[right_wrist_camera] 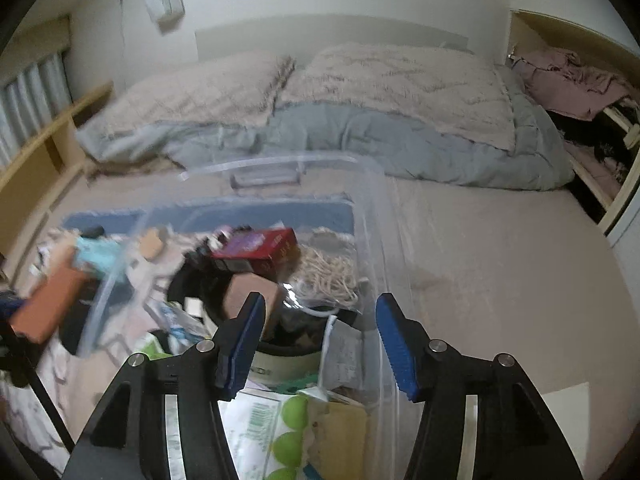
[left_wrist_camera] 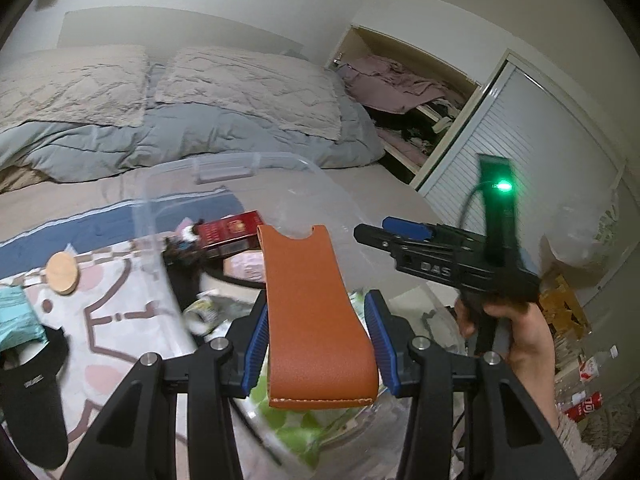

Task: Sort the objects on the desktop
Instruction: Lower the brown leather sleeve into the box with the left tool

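Bedroom setting: a wide bed [left_wrist_camera: 224, 92] with two beige quilted pillows and a grey-blue duvet fills the background, an open closet [left_wrist_camera: 404, 96] of heaped clothing standing to its right. Nearer the cameras lies a patterned mat [left_wrist_camera: 116, 304] with a blue border, on which a clear plastic bin [right_wrist_camera: 372, 240] stands (its far rim and handle show faintly in both views). Left gripper [left_wrist_camera: 320, 340]: jaws drawn narrow and clamped on a tan leather sleeve [left_wrist_camera: 316, 304], which stands upright between the blue pads, its notched open end uppermost, over the bin's contents; the same sleeve appears blurred at the left edge of the right wrist view [right_wrist_camera: 48, 308]. Right gripper [right_wrist_camera: 320, 344]: jaws standing apart with nothing between the blue pads, poised above the bin; in the left wrist view it is seen from the side [left_wrist_camera: 424, 248], a hand [left_wrist_camera: 516, 332] wrapped around its grip and a green light glowing on its upright mount. Bin contents visible below: a red box [right_wrist_camera: 264, 252], a coil of pale cord [right_wrist_camera: 328, 272], a packet printed with green circles [right_wrist_camera: 292, 432] and a dark round container whose nature cannot be told. Outside the bin, on the mat, rest a round wooden disc [left_wrist_camera: 63, 273], a teal packet [left_wrist_camera: 18, 316] and a black pouch [left_wrist_camera: 32, 392].
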Available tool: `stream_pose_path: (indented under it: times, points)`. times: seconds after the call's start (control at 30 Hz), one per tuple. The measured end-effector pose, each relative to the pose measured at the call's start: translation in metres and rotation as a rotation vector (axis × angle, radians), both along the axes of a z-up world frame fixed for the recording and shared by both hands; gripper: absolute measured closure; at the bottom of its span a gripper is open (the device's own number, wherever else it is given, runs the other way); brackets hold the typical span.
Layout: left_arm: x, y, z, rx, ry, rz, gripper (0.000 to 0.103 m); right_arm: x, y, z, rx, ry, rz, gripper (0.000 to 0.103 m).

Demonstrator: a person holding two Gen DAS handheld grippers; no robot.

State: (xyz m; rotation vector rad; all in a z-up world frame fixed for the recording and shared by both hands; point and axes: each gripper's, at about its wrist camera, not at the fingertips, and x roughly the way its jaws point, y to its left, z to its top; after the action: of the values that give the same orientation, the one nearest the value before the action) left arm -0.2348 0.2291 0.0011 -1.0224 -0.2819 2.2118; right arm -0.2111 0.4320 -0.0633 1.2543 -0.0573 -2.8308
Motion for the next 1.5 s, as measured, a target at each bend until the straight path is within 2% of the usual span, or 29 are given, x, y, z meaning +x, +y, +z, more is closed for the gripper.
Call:
stream_pose_path:
  times: [0.2,0.37,0.6,0.8,0.87,0.93,1.0,1.2,1.3,1.4,1.5]
  points:
    - [-0.017,0.038,-0.001,-0.011,-0.008,-0.023,0.057,0.023,0.017,0.020,-0.120,0.112,0.006,0.045]
    - [-0.042,0.065,-0.006,-0.010,-0.038,0.004,0.057,0.041,0.030,0.036,-0.206,0.204,-0.016,0.045]
    - [-0.074,0.091,-0.015,-0.002,-0.082,0.055,0.057,0.058,0.034,0.058,-0.230,0.289,-0.010,0.045]
    - [-0.100,0.105,-0.044,-0.090,-0.182,0.141,0.057,0.063,0.033,0.066,-0.225,0.317,-0.009,0.045]
    - [-0.106,0.107,-0.056,-0.099,-0.208,0.164,0.052,0.063,0.033,0.066,-0.225,0.319,-0.003,0.045]
    - [-0.110,0.111,-0.067,-0.078,-0.253,0.140,0.013,0.065,0.032,0.065,-0.219,0.320,0.001,0.045]
    - [-0.109,0.112,-0.073,-0.077,-0.268,0.128,0.013,0.063,0.031,0.063,-0.212,0.316,0.006,0.045]
    - [-0.098,0.107,-0.065,-0.098,-0.231,0.080,0.013,0.062,0.032,0.060,-0.208,0.305,0.007,0.045]
    - [-0.095,0.106,-0.066,-0.134,-0.223,0.071,0.013,0.061,0.033,0.060,-0.219,0.304,0.005,0.045]
    - [-0.098,0.109,-0.072,-0.172,-0.247,0.070,0.013,0.062,0.031,0.060,-0.221,0.301,0.008,0.045]
    - [-0.100,0.115,-0.078,-0.145,-0.287,0.052,0.013,0.063,0.028,0.062,-0.216,0.303,0.016,0.045]
